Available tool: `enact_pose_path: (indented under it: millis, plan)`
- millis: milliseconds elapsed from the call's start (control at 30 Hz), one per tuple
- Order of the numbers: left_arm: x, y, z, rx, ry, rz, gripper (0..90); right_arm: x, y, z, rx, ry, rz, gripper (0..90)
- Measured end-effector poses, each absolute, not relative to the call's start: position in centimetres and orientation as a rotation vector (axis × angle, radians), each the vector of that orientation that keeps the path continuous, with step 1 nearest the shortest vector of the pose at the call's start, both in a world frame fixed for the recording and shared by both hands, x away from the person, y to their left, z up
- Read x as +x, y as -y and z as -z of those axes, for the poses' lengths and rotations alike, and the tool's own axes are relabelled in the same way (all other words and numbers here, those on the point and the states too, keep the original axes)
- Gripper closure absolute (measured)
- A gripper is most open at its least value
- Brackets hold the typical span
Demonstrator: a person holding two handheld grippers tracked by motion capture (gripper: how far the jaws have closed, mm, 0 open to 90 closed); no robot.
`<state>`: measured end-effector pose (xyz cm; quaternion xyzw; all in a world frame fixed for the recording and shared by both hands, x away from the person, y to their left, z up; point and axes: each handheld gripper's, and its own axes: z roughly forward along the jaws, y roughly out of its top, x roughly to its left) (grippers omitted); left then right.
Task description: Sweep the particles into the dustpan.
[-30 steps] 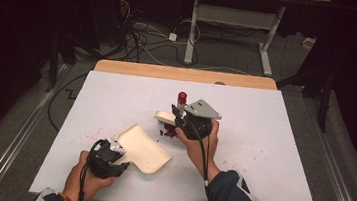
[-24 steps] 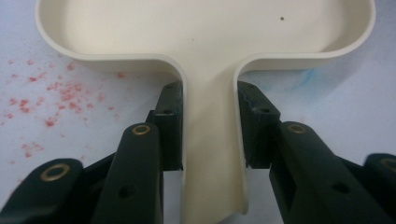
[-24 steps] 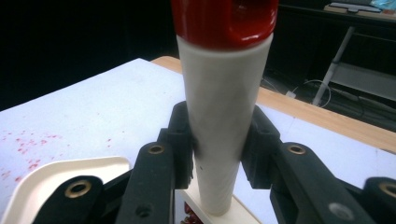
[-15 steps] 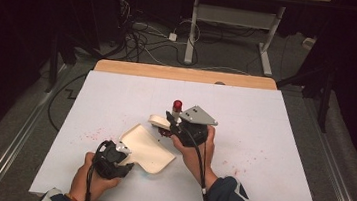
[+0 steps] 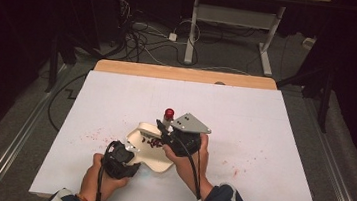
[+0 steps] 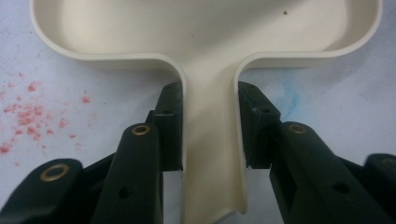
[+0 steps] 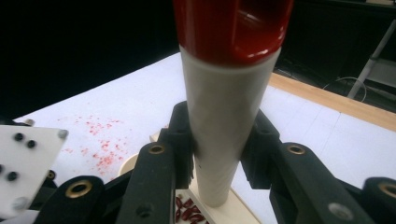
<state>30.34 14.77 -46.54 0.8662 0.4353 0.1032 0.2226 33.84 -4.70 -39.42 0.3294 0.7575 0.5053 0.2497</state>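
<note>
The left gripper point(image 6: 205, 140) has its jaws clamped on either side of the narrow handle of a cream, shallow plastic scoop-shaped dish point(image 6: 205, 56), probably to keep it steady on the white table point(image 5: 264, 129). The right gripper point(image 7: 217, 140) grips a white cylindrical tube with a dark red cap point(image 7: 224, 107), held upright. Below its jaws, small dark red seed-like pieces point(image 7: 187, 207) lie in the dish, so it seems positioned for working those pieces there.

The red-capped tube point(image 7: 227, 102) has its top cut off by the frame edge
</note>
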Motion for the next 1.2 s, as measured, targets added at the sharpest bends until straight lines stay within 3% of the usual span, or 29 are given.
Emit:
enact_pose_path:
  millis: [333, 733, 1200]
  plan:
    - [30.6, -14.9, 46.8, 2.404, -1.191, -0.275, 63.8, 33.7, 5.7, 38.4, 0.898, -2.038, -1.426, 69.9]
    - [30.5, -15.0, 46.7, 2.416, -1.174, -0.287, 63.8, 36.3, 6.9, 36.3, 0.867, -1.957, -1.463, 69.9]
    - [30.0, -16.6, 46.6, 2.481, -1.093, -0.262, 63.9, 34.6, 17.3, 34.5, 0.782, -2.108, -1.447, 69.8]
